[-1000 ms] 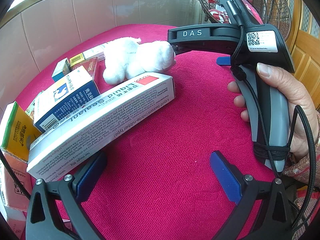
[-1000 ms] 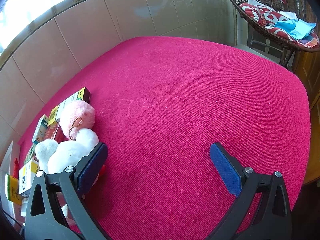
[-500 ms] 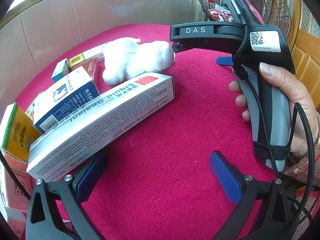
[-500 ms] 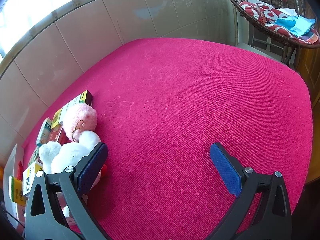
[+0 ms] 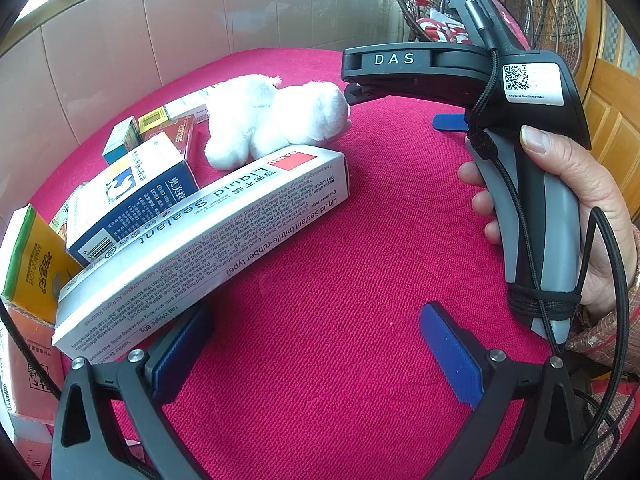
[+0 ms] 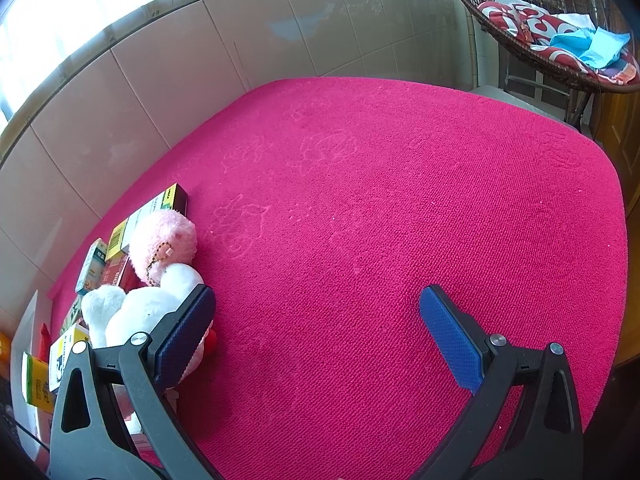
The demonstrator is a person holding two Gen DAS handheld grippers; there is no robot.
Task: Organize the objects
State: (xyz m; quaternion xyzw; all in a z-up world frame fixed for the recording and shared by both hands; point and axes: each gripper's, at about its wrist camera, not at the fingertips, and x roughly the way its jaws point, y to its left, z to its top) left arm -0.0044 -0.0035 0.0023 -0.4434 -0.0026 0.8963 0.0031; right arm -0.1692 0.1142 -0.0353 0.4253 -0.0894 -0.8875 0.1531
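Long white Liquid Sealant box (image 5: 208, 232), red square at its far end, is lying slanted at the left of the pink-covered desk (image 5: 340, 280), its near end above the left claw's (image 5: 316, 344) left pad; plush toy (image 5: 276, 116) just beyond. Both claws, right claw (image 6: 320, 336) included, are standing apart, gripping nothing.

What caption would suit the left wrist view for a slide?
Open left gripper beside the sealant box, white plush toy behind it, right gripper hand-held over the red cloth.
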